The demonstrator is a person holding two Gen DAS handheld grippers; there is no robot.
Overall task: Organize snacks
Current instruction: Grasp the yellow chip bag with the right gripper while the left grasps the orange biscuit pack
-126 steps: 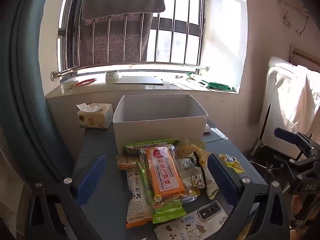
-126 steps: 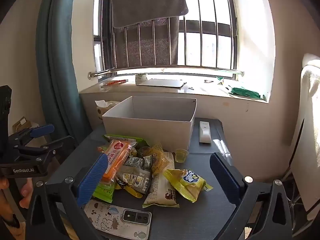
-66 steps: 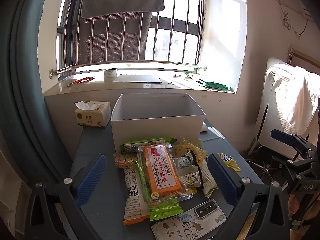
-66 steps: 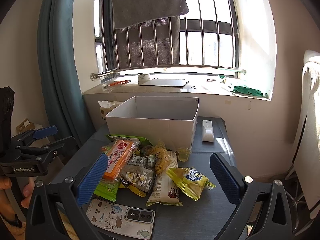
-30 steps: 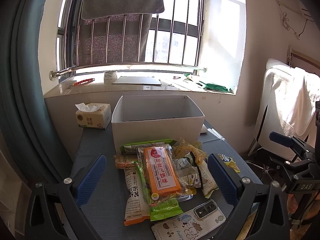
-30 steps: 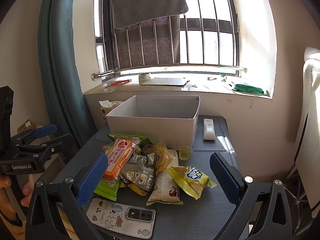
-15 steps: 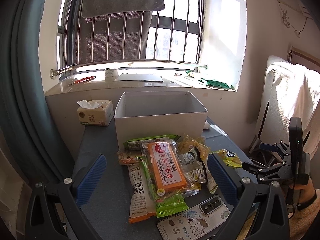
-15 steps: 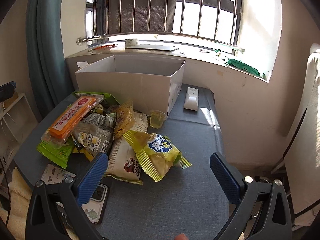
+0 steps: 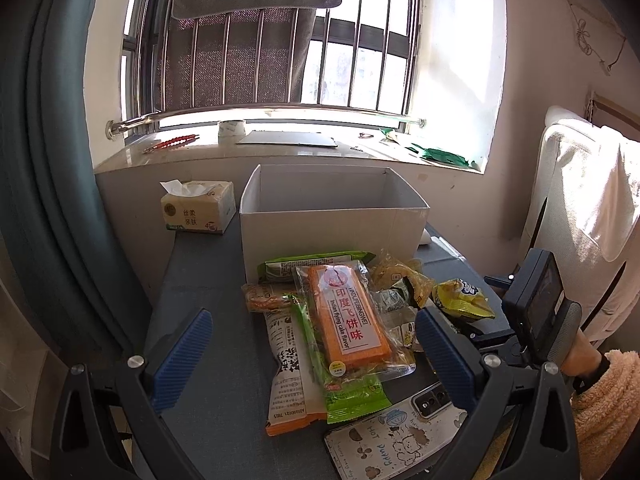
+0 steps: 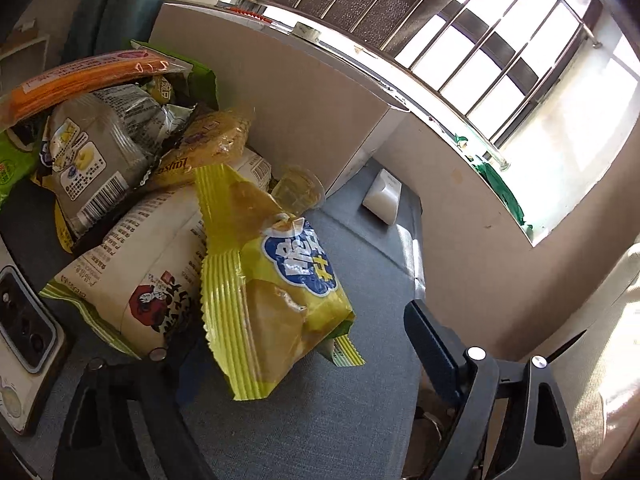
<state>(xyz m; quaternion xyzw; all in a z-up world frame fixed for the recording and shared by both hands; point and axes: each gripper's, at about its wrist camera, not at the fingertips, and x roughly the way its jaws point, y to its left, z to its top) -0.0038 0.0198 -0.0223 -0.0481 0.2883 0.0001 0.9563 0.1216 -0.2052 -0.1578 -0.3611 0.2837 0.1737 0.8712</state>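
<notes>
1. Jaws of the right gripper are closing, with the yellow snack bag between them; the left finger is hidden behind the bag's crimped end, so pad contact cannot be confirmed, while the right blue pad stands clear of the bag.
2. Jaws of the left gripper are held wide apart above the snack pile, with nothing pressed between them.
3. The yellow snack bag lies on the grey tabletop at the pile's right edge; in the right wrist view its long axis runs from the lower crimped end up toward the white box, leaning over a white-and-green packet.
4. The orange cake packet is seen on top of the pile, its long axis pointing toward the box front.
5. Only the left wrist view shows the open top of the box, a tissue pack to its left, the decorated phone, and a fuzzy sleeve behind the right gripper.
6. Only the right wrist view shows a small clear cup and a white remote beside the box.
</notes>
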